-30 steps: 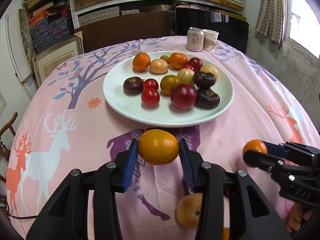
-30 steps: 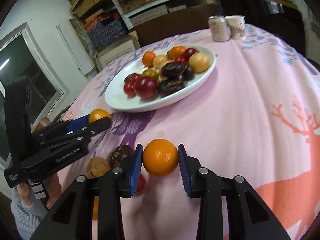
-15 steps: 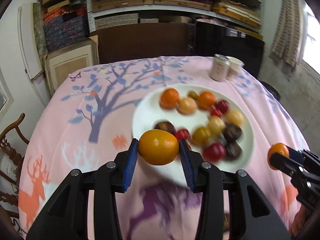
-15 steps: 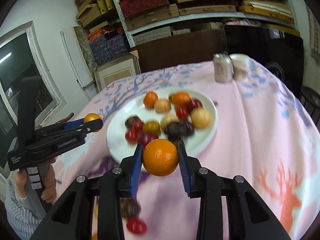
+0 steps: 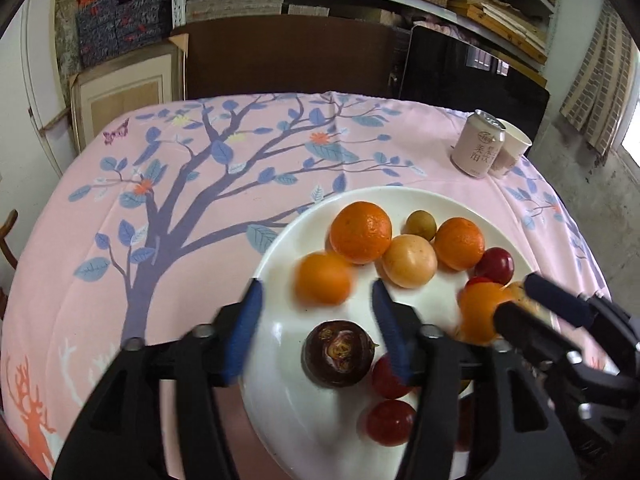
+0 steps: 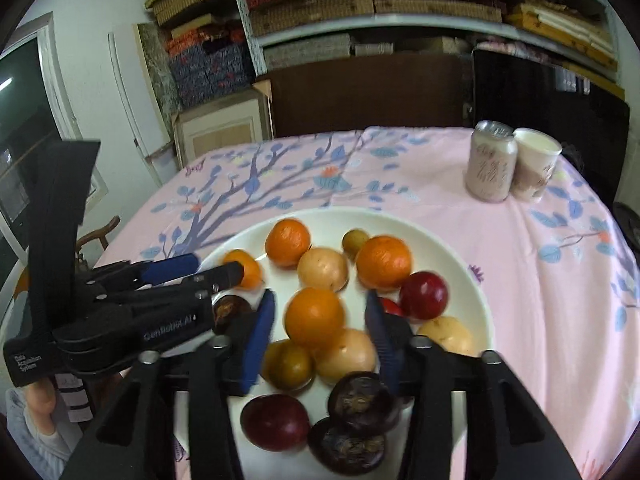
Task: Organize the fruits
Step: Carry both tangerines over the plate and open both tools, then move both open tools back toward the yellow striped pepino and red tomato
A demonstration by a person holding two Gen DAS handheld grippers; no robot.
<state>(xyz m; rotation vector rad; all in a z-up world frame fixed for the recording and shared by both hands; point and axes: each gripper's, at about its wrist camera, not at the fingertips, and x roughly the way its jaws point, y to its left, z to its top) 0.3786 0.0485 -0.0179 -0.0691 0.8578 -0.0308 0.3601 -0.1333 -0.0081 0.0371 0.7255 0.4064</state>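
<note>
A white plate (image 5: 280, 240) (image 6: 460, 264) on the pink tablecloth holds several fruits. My left gripper (image 5: 316, 286) hangs over the plate's left part, and its jaws are opening. A blurred orange (image 5: 324, 284) lies between the blue pads with gaps on both sides. My right gripper (image 6: 320, 296) is over the middle of the plate, its jaws also opening. Its orange (image 6: 316, 318) sits free between the pads, on top of other fruit. Each gripper also appears in the other's view: the left gripper (image 6: 214, 266) and the right gripper (image 5: 520, 300).
Oranges, pale yellow fruit, red plums and dark round fruit crowd the plate. A can (image 6: 490, 166) and a paper cup (image 6: 534, 164) stand at the table's back right. A hand (image 6: 38, 400) holds the left gripper. Shelves and a dark board stand behind the table.
Both grippers have moved forward from the table's near edge to over the plate. Their jaws have opened and let go of the two oranges.
</note>
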